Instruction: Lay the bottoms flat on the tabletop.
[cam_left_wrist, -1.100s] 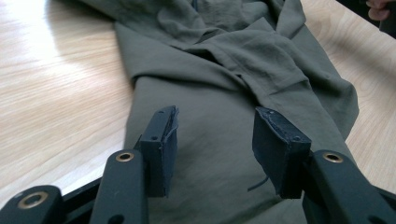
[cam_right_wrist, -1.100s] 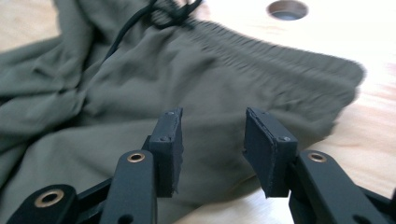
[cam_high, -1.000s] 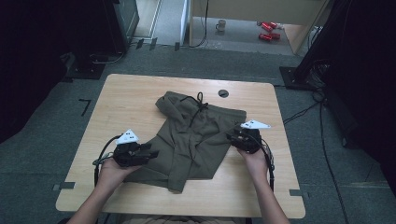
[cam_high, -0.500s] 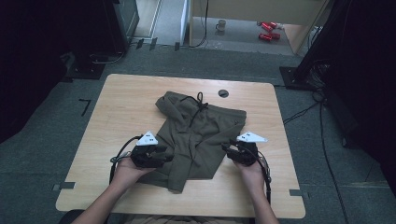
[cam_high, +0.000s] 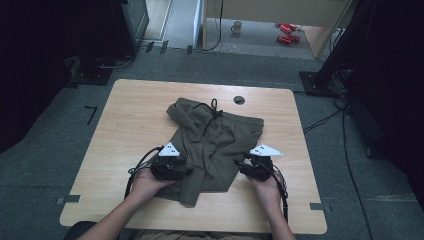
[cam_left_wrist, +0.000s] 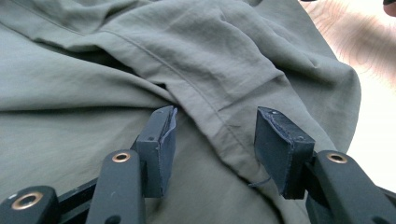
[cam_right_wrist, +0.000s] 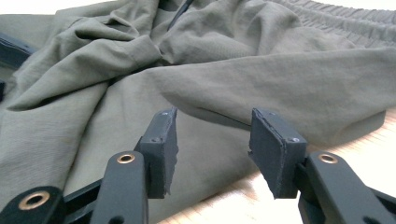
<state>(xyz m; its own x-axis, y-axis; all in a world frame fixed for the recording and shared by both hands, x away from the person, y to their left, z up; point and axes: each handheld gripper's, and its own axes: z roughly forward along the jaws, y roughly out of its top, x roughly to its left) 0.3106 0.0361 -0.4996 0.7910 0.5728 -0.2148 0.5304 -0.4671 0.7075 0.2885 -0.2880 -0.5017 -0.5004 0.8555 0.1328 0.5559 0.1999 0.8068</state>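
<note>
While the olive shorts are lying crumpled around the middle of the wooden counter, the high view is showing bare wood running wide along the far edge and down both sides, with a narrower strip left between the cloth and the near edge. The left tongs are resting on the garment's left hem, and the right tongs are sitting at its right hem. A round grommet hole is sitting near the far edge, and grey carpet is surrounding the counter, with cables trailing at the right.

Moving to the left gripper view, the left tongs are standing released, straddling a folded seam of the shorts without pinching it.

Moving to the right gripper view, the right tongs, which have just been opening, are gaping over the cloth's edge, with pale counter showing just beside it.
</note>
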